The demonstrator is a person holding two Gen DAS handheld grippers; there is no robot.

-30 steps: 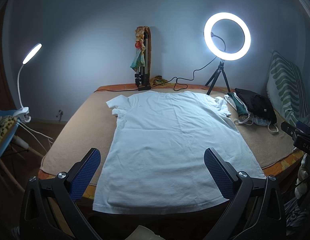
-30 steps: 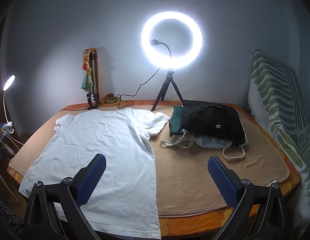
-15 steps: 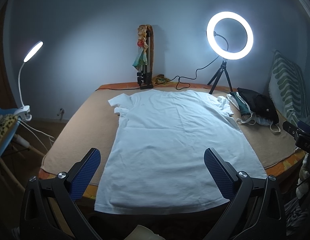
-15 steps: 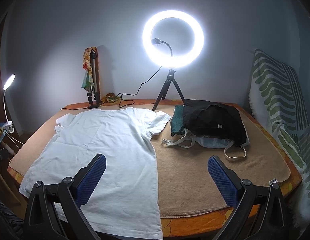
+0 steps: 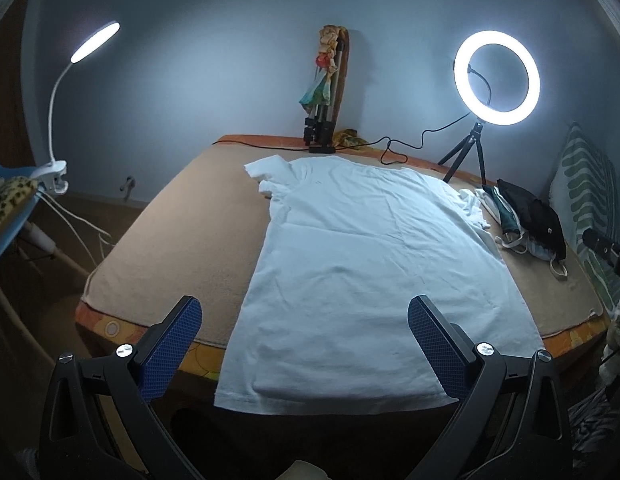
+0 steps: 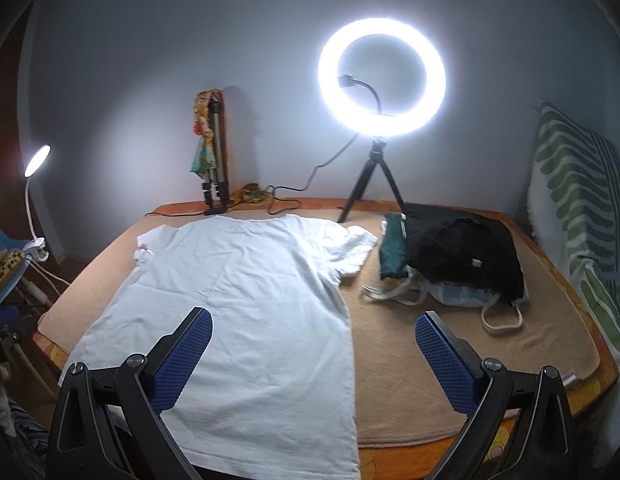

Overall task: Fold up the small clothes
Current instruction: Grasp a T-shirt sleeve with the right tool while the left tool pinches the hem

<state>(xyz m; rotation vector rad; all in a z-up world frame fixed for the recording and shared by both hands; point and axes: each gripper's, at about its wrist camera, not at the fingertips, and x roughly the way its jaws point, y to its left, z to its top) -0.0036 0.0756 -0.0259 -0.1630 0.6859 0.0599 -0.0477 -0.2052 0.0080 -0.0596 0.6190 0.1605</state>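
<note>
No legible text, brand, number or sign anywhere in either view. Only a small pale tag on the black garment (image 6: 475, 263), too small to read, and a faint mark near the collar of the white T-shirt (image 5: 317, 181), likewise unreadable
</note>
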